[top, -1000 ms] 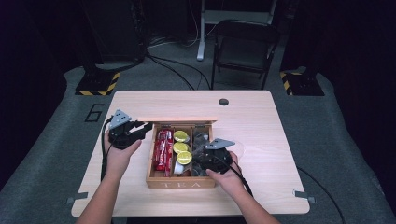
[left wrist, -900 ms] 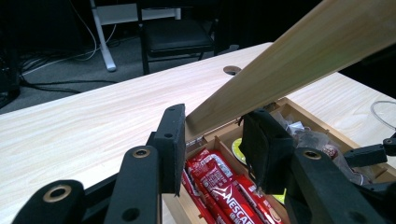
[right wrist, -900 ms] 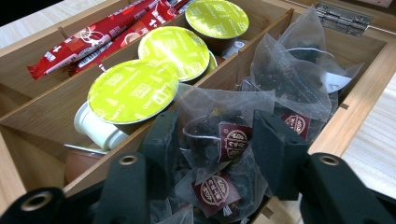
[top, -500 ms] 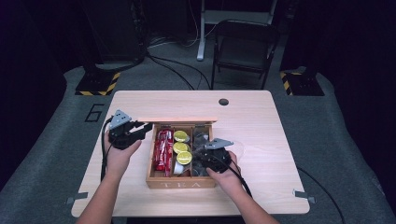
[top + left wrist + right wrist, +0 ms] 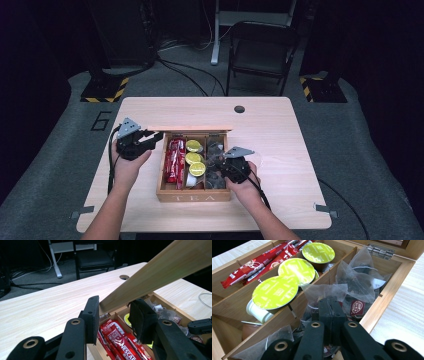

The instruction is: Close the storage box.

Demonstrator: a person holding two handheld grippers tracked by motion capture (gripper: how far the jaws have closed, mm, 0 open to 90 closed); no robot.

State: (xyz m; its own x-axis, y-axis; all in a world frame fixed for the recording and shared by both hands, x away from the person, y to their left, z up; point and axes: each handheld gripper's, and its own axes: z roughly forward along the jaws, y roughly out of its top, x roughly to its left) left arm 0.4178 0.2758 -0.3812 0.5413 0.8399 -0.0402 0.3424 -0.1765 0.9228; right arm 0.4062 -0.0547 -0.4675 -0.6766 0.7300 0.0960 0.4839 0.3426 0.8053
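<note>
Both tools stay put: left tool (image 5: pixel 113 315) wide around the lid (image 5: pixel 160 272), right tool (image 5: pixel 331 312) pinching a tea bag (image 5: pixel 324 293).

Wooden tea box (image 5: pixel 192 196): three lengthwise compartments, "TEA" on front wall, near table's front edge. Lid (image 5: pixel 160 272) open, raised, hinged at far wall. Tea bag (image 5: pixel 325 293): translucent mesh pyramid, dark leaves inside, in right compartment atop similar bags, pinched at lower edge.
</note>
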